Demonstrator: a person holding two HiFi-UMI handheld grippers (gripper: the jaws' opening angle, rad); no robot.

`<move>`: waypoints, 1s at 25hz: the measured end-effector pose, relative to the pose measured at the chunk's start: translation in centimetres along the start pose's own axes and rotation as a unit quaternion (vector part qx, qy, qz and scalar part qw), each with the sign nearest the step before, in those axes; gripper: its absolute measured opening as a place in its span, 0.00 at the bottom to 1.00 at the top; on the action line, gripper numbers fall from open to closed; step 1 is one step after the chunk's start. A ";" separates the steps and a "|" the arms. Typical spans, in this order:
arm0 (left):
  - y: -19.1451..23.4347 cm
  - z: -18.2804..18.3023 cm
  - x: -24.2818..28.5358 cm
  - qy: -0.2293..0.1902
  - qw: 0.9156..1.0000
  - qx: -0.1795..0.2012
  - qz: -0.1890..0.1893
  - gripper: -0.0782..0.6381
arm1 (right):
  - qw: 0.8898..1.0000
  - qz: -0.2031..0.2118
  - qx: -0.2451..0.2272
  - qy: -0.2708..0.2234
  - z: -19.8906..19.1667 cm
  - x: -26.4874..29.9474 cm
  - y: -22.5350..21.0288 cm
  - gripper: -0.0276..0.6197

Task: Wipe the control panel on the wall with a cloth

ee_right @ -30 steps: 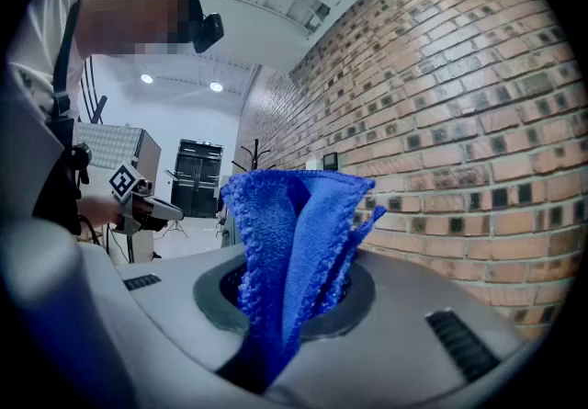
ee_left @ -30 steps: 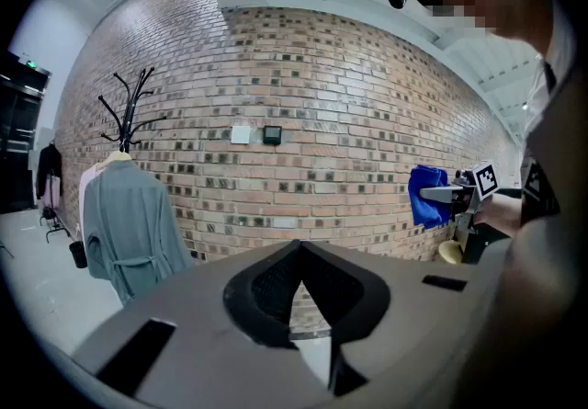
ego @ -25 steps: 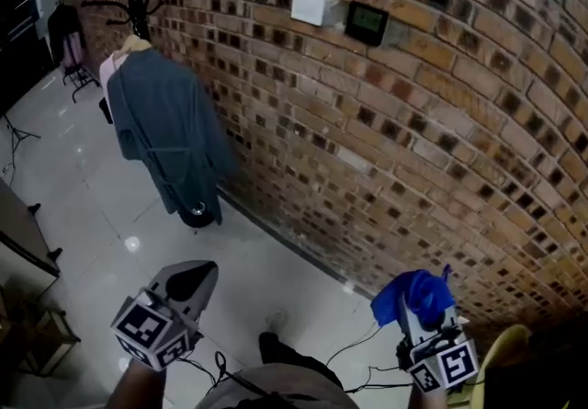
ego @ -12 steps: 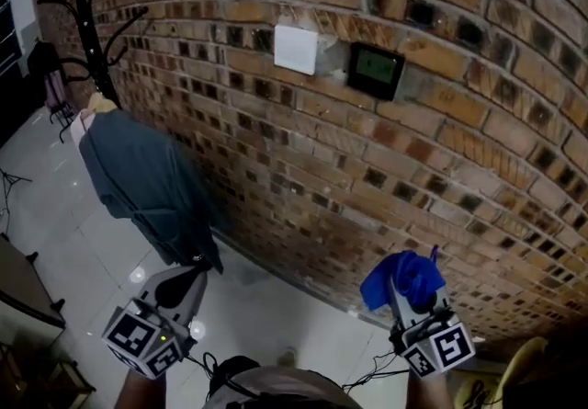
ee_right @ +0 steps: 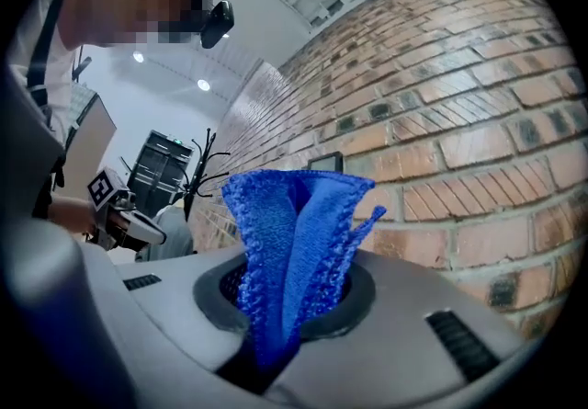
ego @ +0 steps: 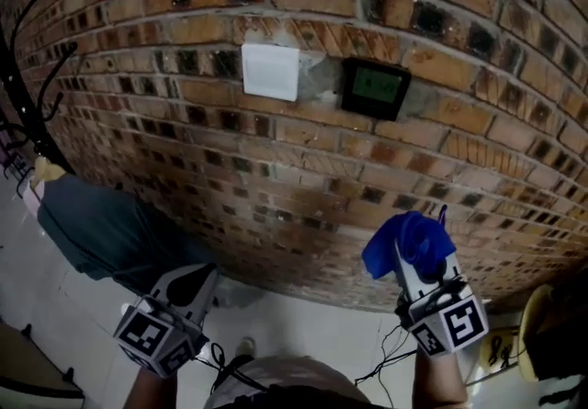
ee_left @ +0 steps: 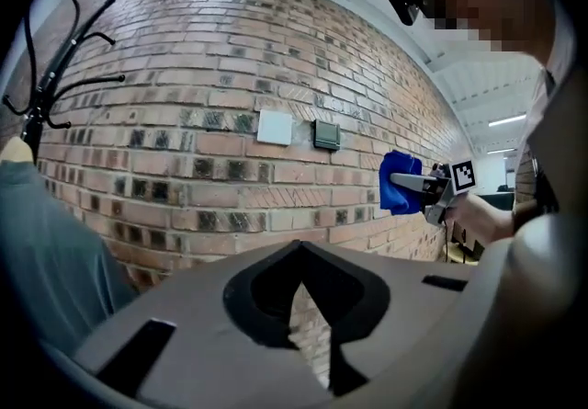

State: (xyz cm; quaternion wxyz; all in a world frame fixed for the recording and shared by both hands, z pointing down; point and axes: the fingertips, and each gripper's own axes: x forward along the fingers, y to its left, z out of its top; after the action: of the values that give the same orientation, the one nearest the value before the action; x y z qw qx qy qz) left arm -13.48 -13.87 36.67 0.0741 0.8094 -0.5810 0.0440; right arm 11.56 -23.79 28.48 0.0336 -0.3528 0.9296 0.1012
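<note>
The dark control panel [ego: 375, 89] with a green screen hangs on the brick wall [ego: 441, 168], right of a white switch plate [ego: 270, 72]. It shows too in the left gripper view as the control panel [ee_left: 326, 134] and small behind the cloth in the right gripper view as the control panel [ee_right: 325, 162]. My right gripper [ego: 418, 255] is shut on a bunched blue cloth [ego: 407, 244], low and slightly right of the panel, apart from the wall. The blue cloth [ee_right: 289, 242] fills the jaws. My left gripper [ego: 193, 284] is shut and holds nothing, low at the left.
A grey coat [ego: 106, 232] hangs on a black coat stand [ego: 23, 95] at the left by the wall. Black cables [ego: 390, 352] trail over the pale floor [ego: 322, 334] below. A yellow object [ego: 537, 343] sits at the right edge.
The view has closed in on the wall: the panel and switch plate are larger and more central. The right gripper with the cloth has risen slightly; the coat has slid left.
</note>
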 end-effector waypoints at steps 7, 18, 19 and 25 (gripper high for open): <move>4.2 0.6 2.9 0.017 0.995 0.024 -0.093 0.11 | 0.994 -0.081 -0.074 -0.026 5.4 6.9 1.1 0.18; 6.7 -2.0 3.7 0.048 0.984 0.022 -0.169 0.11 | 0.974 -0.158 -0.161 -0.026 10.5 18.3 -0.3 0.18; 6.7 -2.0 3.9 0.046 0.984 0.020 -0.171 0.11 | 0.972 -0.161 -0.168 -0.022 10.8 18.5 -0.5 0.18; 6.1 -2.2 4.8 0.039 0.984 0.010 -0.174 0.11 | 0.963 -0.194 -0.188 -0.014 10.9 16.5 -3.7 0.18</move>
State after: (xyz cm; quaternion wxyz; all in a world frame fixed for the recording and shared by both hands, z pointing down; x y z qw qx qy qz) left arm -17.70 -19.93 40.03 0.0947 0.8964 -0.4276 0.0677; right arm 1.56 -34.83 14.98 -0.0017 -0.5249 0.8069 0.2710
